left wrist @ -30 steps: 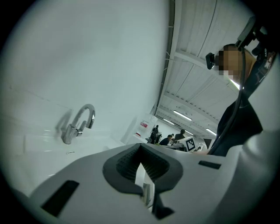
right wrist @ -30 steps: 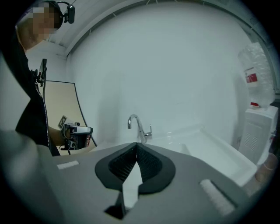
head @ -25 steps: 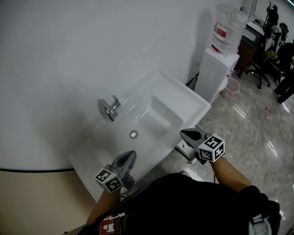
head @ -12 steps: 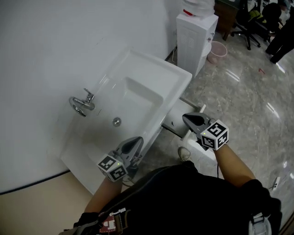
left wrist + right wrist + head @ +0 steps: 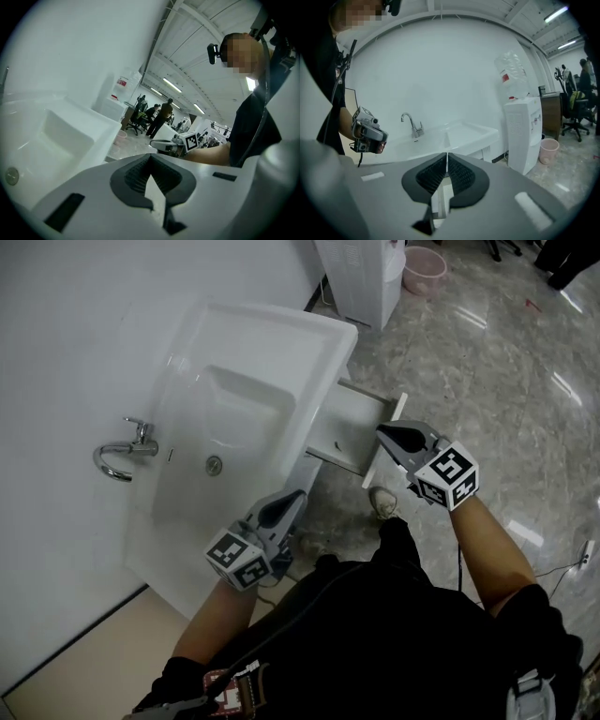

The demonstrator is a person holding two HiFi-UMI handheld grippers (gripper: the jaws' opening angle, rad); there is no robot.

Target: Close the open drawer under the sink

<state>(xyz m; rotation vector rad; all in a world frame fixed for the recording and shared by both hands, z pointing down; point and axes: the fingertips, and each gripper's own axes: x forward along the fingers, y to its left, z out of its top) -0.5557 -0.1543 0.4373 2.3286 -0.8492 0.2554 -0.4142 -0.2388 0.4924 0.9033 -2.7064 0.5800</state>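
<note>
Head view: open drawer point(image 5: 349, 420) juts from under sink point(image 5: 281, 320) at frame centre, right gripper point(image 5: 386, 432) near its front, left gripper point(image 5: 293, 497) lower left, both closed on nothing; an off-centre shove could jam it.

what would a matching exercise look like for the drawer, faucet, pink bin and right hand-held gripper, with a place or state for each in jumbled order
1. drawer
2. faucet
3. pink bin
4. right hand-held gripper

A. on the floor by the water dispenser
B. jaws shut, nothing between them
C. pulled out from under the sink
D. chrome, on the sink's wall side

Pairs: 1-C, 2-D, 3-A, 4-B
</note>
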